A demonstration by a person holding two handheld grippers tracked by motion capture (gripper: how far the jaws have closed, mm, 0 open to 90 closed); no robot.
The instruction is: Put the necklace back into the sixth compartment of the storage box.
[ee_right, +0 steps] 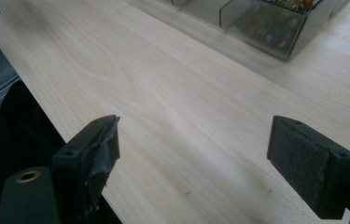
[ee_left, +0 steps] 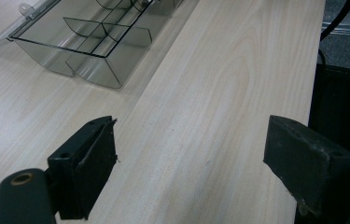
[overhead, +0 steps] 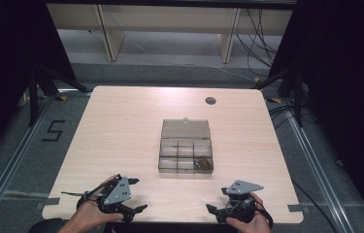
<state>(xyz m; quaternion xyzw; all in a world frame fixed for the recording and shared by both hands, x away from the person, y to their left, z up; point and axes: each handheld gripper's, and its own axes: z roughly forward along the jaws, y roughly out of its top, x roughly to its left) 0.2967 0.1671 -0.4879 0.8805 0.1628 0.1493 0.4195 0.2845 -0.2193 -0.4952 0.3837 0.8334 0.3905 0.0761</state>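
A clear plastic compartment box (overhead: 186, 154) stands on the middle of the table with its lid (overhead: 186, 129) folded back flat behind it. Small brown pieces (overhead: 202, 163) lie in its near right compartment. My left gripper (overhead: 136, 196) rests near the table's front edge at the left, open and empty. My right gripper (overhead: 216, 200) rests near the front edge at the right, also open and empty. The left gripper view has the box (ee_left: 93, 42) at the upper left, beyond my left gripper (ee_left: 189, 158). The right gripper view has the box's corner (ee_right: 261, 23) at the top, beyond my right gripper (ee_right: 193, 156).
The light wooden table (overhead: 121, 131) has a round cable hole (overhead: 210, 100) at the back right. Beyond the table are floor cables (overhead: 257, 43) and wooden furniture legs (overhead: 110, 34). Black stands (overhead: 36, 82) flank the table's far corners.
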